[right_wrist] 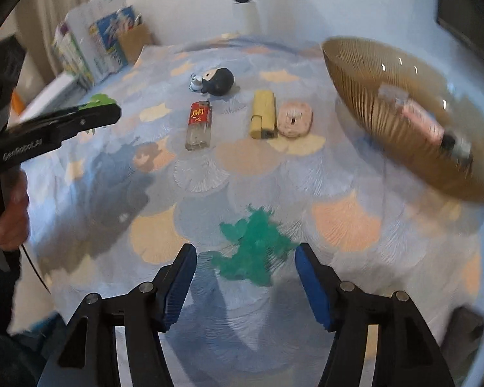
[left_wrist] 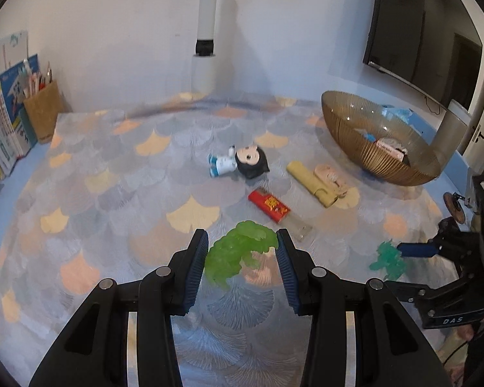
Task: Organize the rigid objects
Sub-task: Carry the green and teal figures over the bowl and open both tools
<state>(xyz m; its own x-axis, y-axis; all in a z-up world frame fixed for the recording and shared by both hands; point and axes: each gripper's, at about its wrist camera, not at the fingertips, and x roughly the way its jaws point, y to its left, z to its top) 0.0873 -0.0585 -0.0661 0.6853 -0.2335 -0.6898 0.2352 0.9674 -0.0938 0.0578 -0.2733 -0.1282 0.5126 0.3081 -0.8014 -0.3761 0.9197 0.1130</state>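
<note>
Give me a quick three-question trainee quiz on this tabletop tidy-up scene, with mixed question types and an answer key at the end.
1. True or false: the doll lies on the cloth, outside the bowl.
2. The left tool grips: A) a red lighter, B) a light green figure, C) a spoon.
3. What colour is the toy lying between the right tool and its open jaws?

Key: 1 true; 2 B; 3 teal.
</note>
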